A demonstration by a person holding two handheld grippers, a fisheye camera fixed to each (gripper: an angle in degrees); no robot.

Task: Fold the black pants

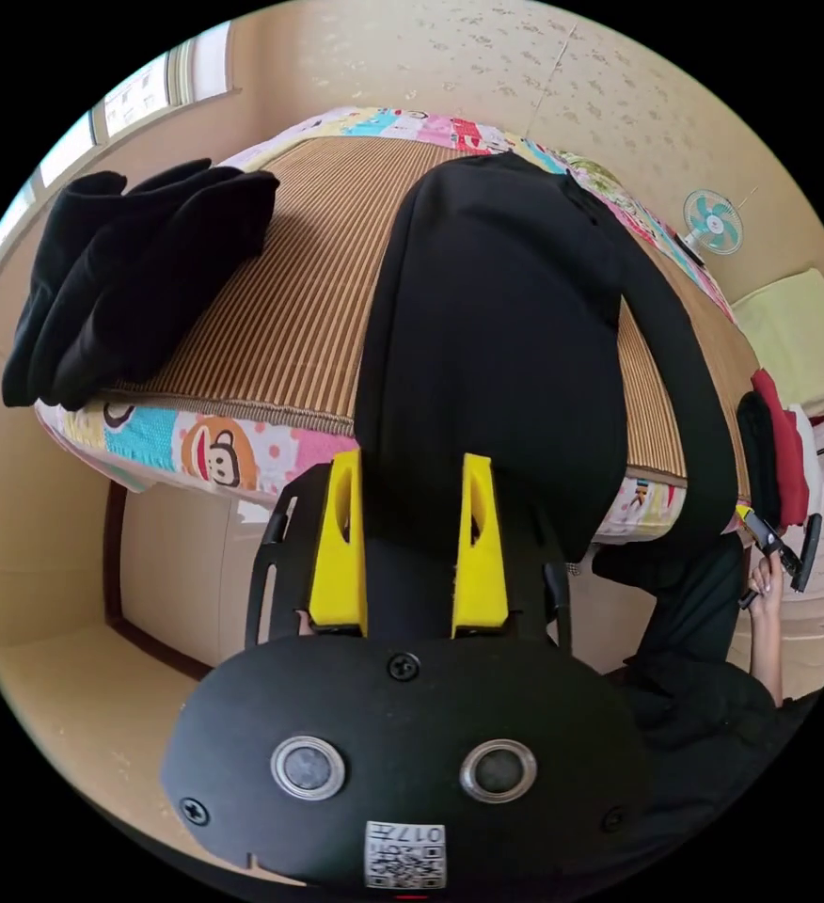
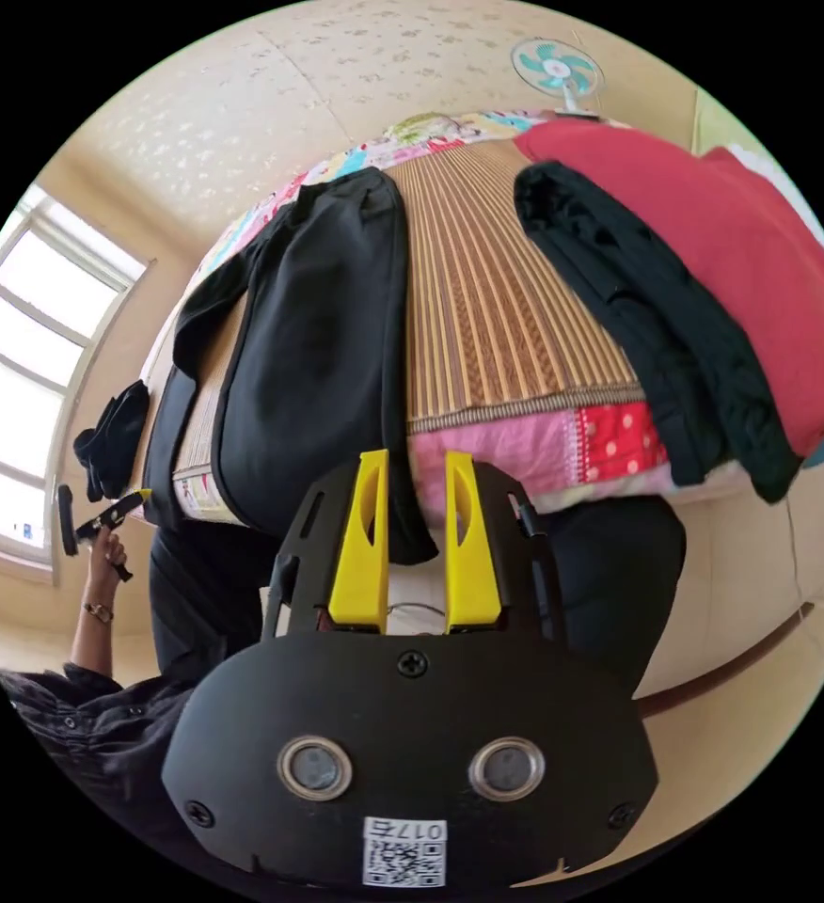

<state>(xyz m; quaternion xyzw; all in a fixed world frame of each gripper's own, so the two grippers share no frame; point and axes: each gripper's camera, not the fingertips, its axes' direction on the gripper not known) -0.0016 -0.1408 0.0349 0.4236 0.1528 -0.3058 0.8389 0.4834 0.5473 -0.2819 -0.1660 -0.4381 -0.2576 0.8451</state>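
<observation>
I had the black pants (image 1: 497,329) lying on the striped mat (image 1: 280,320) of the bed, with their lower end hanging over the bed's edge toward me. In the left gripper view my left claw (image 1: 410,550) had black cloth between its two yellow jaws, but the jaws stood a little apart, and I could not tell if they really pressed on it. In the right gripper view my right claw (image 2: 415,546) had its jaws apart; a corner of the pants (image 2: 318,357) hung beside one jaw, and pink bedding showed through the gap.

I judged the fold was only at its beginning: I was taking the hanging end at two places. The next move called for both claws to close firmly on this end, then lift it together and carry it up along the mat, keeping the cloth flat.

A pile of black clothes (image 1: 130,282) lay at one corner, and a red garment (image 2: 741,263) with a dark garment (image 2: 638,329) at another.
</observation>
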